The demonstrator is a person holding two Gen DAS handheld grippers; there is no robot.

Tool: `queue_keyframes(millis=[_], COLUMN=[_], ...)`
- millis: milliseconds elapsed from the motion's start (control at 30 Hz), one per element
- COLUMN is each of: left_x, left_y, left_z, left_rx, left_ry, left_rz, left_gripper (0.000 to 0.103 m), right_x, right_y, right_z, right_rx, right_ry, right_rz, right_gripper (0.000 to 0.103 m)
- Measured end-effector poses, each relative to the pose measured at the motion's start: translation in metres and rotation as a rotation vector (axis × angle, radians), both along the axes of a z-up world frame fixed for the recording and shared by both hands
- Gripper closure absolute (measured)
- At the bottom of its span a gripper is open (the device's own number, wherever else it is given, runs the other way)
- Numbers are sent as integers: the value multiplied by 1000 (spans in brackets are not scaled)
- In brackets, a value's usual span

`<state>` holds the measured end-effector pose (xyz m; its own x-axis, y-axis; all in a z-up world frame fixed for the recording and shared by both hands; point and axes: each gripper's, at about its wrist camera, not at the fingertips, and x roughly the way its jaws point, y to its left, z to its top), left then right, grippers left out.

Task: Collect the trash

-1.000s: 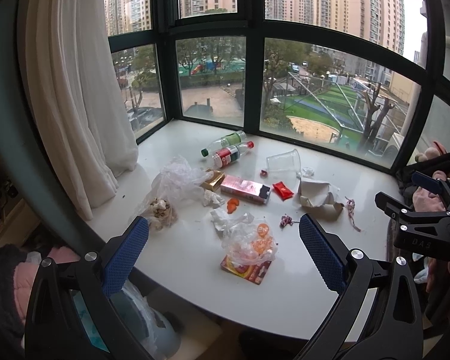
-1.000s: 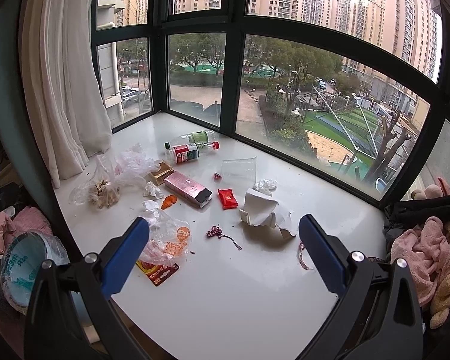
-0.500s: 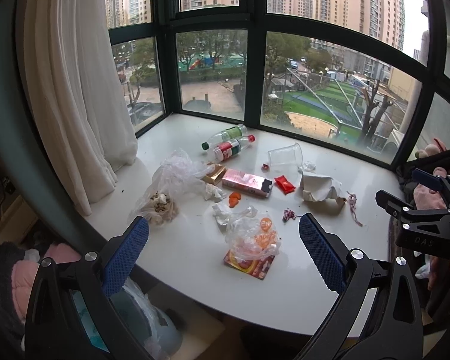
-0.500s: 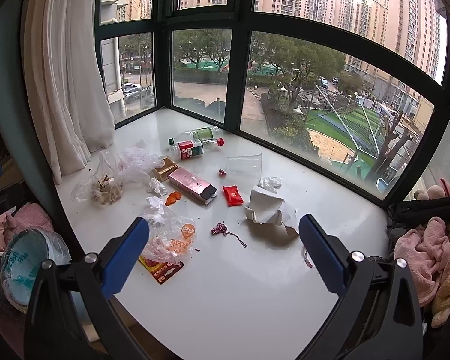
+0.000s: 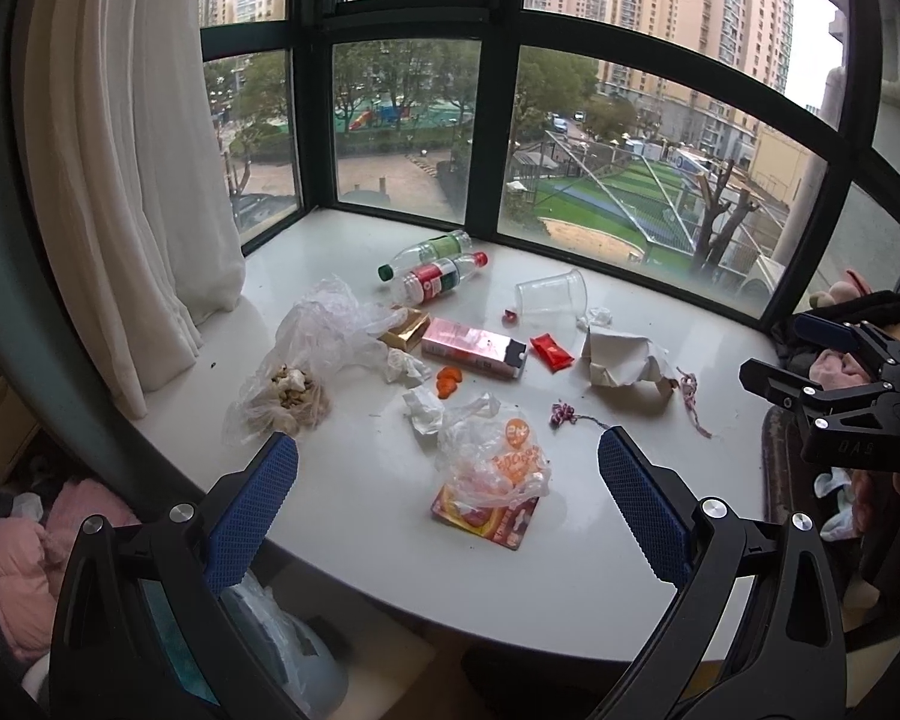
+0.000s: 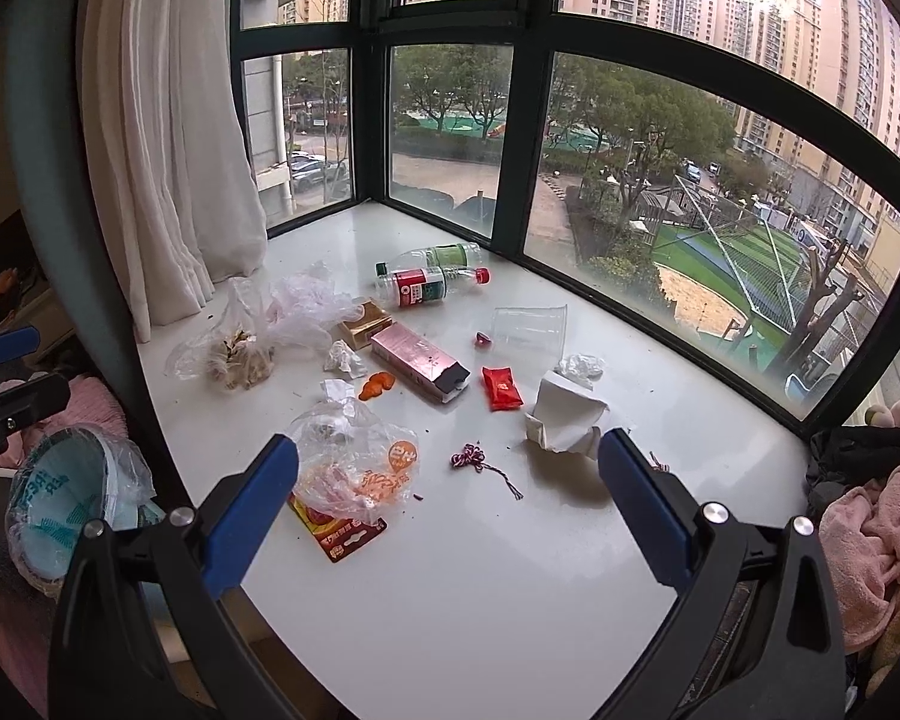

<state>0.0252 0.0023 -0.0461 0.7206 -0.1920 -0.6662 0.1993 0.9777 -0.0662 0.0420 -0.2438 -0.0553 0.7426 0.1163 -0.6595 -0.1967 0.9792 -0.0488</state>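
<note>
Trash lies scattered on a white window ledge [image 5: 390, 540]: two plastic bottles [image 5: 435, 276], a clear cup [image 5: 551, 299], a pink carton [image 5: 473, 348], a red packet [image 5: 550, 351], crumpled white paper [image 5: 621, 357], a plastic bag of shells [image 5: 288, 396] and a clear bag on a red wrapper [image 5: 492, 480]. My left gripper [image 5: 447, 480] is open and empty, above the ledge's near edge. My right gripper [image 6: 447, 480] is open and empty, above the clear bag [image 6: 354, 462] and string [image 6: 480, 459]. The lined bin [image 6: 60, 498] stands below the ledge at left.
A white curtain [image 5: 138, 180] hangs at the left end of the ledge. Dark window frames [image 5: 486, 144] close the back. Pink and dark clothes [image 6: 870, 516] are piled at the right. The right gripper also shows in the left wrist view [image 5: 822, 372].
Both grippers have moved slightly forward and tilted down toward the ledge; the trash sits lower and larger in both views. Nothing has been picked up.
</note>
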Motion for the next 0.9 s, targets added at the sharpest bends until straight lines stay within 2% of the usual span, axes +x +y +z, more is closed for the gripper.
queue_keyframes(millis=[100, 267, 367, 700, 900], left_x=[9, 22, 33, 83, 114], left_y=[2, -4, -4, -12, -15], left_z=[-13, -34, -46, -92, -132], left_rx=[-21, 9, 1, 22, 33], left_ry=[38, 53, 76, 135, 196], left_rz=[-2, -22, -21, -29, -19], left_gripper=[6, 6, 6, 6, 6], right_x=[9, 30, 43, 98, 134], right_y=[0, 0, 3, 23, 29], right_z=[-7, -22, -31, -70, -98], right_rx=[-18, -13, 3, 2, -34], right_ry=[4, 27, 35, 82, 104], right_rz=[28, 78, 127, 336, 477], right_gripper=[6, 6, 6, 6, 6])
